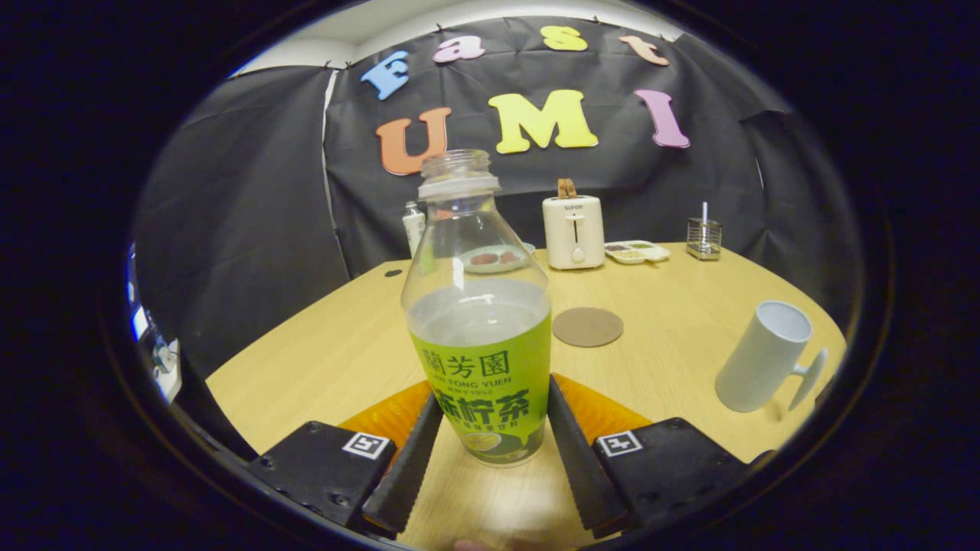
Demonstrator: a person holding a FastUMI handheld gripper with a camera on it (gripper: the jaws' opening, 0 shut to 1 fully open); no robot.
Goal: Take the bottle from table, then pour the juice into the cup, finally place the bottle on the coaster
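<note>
Your gripper [490, 417] has its two black ridged fingers [409, 459] set on either side of the bottle [476, 321], level with the lower part of its green label; the pads look to be touching or almost touching the label, but you cannot tell from here whether they press on it, so the grasp is uncertain. The bottle stands upright on the table [674, 360] near its front edge, cap off, with pale liquid up to about half its height. Beyond the fingers and a little to the right, the round brown coaster [587, 327] lies flat toward the middle of the surface, apart from the bottle. The white cup [766, 356] stands near the right edge of the table, well apart from the bottle and the coaster, its mouth open upward and its handle turned toward that edge. Along the far edge you have a cream toaster [573, 231], a small plate [491, 259] seen through the bottle's glass, a shallow tray [637, 251] just right of the toaster, a small metal rack [703, 238] near the far right corner, and a small white bottle [413, 227] toward the far left corner.
</note>
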